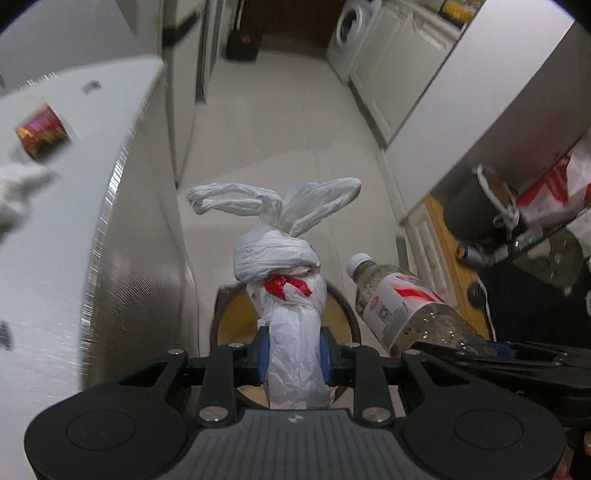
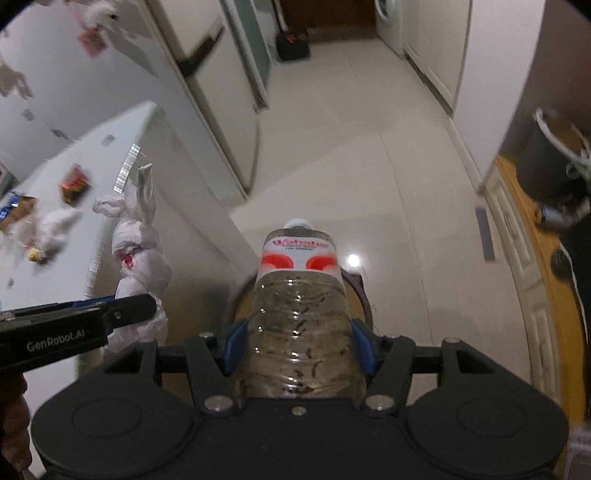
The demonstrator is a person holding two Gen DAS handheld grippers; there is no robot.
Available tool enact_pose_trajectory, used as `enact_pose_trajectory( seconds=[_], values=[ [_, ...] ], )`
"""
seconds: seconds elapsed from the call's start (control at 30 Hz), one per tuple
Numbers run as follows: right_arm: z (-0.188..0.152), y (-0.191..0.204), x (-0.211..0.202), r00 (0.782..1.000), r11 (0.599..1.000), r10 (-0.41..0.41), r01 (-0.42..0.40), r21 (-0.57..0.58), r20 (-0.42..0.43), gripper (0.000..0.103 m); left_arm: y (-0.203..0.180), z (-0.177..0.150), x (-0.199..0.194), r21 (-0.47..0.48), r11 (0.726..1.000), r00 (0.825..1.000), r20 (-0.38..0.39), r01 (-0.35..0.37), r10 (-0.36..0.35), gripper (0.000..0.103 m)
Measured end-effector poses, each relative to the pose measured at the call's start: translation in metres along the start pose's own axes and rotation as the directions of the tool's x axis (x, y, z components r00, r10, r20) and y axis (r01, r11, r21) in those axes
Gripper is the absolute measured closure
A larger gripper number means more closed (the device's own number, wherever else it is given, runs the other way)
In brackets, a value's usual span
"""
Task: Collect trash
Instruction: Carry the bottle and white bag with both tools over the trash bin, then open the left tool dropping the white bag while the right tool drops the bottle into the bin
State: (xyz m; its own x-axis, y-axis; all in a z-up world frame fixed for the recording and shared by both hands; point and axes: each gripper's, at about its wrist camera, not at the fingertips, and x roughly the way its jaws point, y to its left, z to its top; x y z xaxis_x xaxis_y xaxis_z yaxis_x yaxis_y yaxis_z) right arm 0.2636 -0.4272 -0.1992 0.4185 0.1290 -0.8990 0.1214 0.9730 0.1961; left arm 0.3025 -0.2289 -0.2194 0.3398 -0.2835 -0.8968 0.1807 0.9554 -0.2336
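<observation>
Nearest the left wrist camera, the left gripper (image 1: 295,354) has its jaws closed narrowly on the twisted neck of a knotted white plastic bag (image 1: 284,258), whose two tied ears stick up above the knot; a scrap of red print shows just under the knot. Below it sits a round bin (image 1: 347,310) with a dark rim and yellowish inside.

In the right wrist view, the right gripper (image 2: 297,347) has its jaws about half open and pressed on the sides of a clear plastic bottle (image 2: 299,295) flecked inside with dark specks, white cap pointing away. Its white label carries red shapes and red lettering too blurred to read. The bottle hangs over the same bin (image 2: 364,295).

The left gripper's side reads "GenRobot.AI".

To the left stands a white counter (image 2: 96,158) with crumpled tissue (image 2: 55,225), a red and gold wrapper (image 2: 75,184) and a cardboard scrap (image 2: 18,208). Farther off, a washing machine (image 1: 351,33) stands at the end of the pale tiled floor (image 1: 280,122).
</observation>
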Motion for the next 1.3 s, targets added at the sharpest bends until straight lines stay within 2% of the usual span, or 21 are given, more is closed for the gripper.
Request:
enact_pose_trajectory(
  seconds=[0.2,0.5,0.67,0.93,1.0,1.07,1.2,1.3],
  values=[
    [0.000,-0.012,0.051,0.994,0.999,0.010,-0.006,0.035,-0.109,0.043,0.006,-0.001,0.060,-0.013,1.000,0.992,-0.125,0.007,-0.009,0.074],
    [0.001,-0.024,0.135,0.969,0.995,0.046,-0.023,0.097,-0.243,0.043,0.021,-0.015,0.138,-0.037,0.999,0.967,-0.253,-0.009,-0.001,0.074],
    [-0.005,-0.030,0.180,0.950,0.992,0.060,-0.023,0.125,-0.307,0.042,0.031,-0.020,0.175,-0.043,0.999,0.956,-0.293,-0.017,0.003,0.074],
    [-0.010,-0.043,0.231,0.932,0.978,0.058,0.020,0.210,-0.359,0.042,0.039,-0.022,0.220,-0.064,0.997,0.944,-0.329,-0.043,0.020,0.072],
    [-0.010,-0.044,0.240,0.928,0.974,0.057,0.030,0.226,-0.368,0.042,0.037,-0.022,0.229,-0.049,0.997,0.940,-0.339,-0.053,0.033,0.070],
    [-0.009,-0.048,0.247,0.925,0.969,0.054,0.043,0.244,-0.376,0.042,0.037,-0.022,0.236,-0.036,0.998,0.938,-0.345,-0.056,0.040,0.063],
    [-0.008,-0.051,0.257,0.929,0.961,0.057,0.048,0.273,-0.365,0.042,0.038,-0.019,0.245,-0.008,0.999,0.936,-0.349,-0.050,0.044,0.058],
    [-0.007,-0.051,0.265,0.929,0.960,0.051,0.056,0.276,-0.366,0.042,0.038,-0.016,0.249,0.009,0.999,0.935,-0.351,-0.051,0.050,0.050]
  ],
)
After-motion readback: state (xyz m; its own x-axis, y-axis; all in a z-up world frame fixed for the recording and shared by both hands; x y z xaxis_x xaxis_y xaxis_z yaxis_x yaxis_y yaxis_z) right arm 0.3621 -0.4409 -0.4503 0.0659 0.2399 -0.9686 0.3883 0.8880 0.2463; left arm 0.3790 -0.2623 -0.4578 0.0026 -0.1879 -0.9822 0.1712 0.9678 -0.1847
